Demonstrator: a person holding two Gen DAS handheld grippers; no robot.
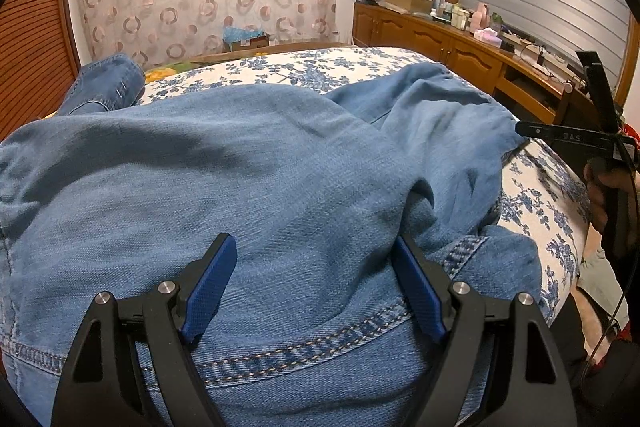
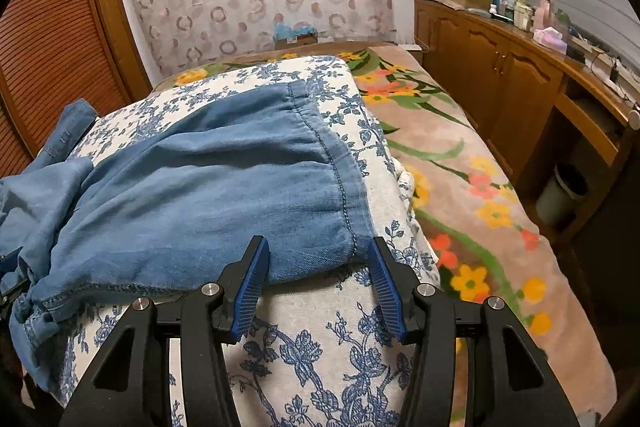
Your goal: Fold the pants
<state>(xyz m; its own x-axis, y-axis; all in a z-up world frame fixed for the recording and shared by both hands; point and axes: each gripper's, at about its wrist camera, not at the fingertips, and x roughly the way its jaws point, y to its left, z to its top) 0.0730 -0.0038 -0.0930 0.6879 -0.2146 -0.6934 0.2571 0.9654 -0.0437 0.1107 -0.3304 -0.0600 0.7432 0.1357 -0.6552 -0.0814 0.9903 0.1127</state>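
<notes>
The blue denim pants (image 1: 248, 163) lie spread over a bed whose cover (image 1: 536, 195) is white with blue flowers. At the left, the left gripper (image 1: 314, 247) sits low over the waistband end, its blue fingers (image 1: 208, 287) wide apart with denim between them, nothing pinched. To the right, a pant leg (image 2: 224, 179) stretches across the cover to its stitched hem (image 2: 340, 179). The right gripper (image 2: 318, 253) sits at that hem's near corner, fingers (image 2: 250, 287) spread to either side of the cloth without clearly pressing it. Beyond the bed's right edge stands a wooden cabinet (image 2: 500, 75).
</notes>
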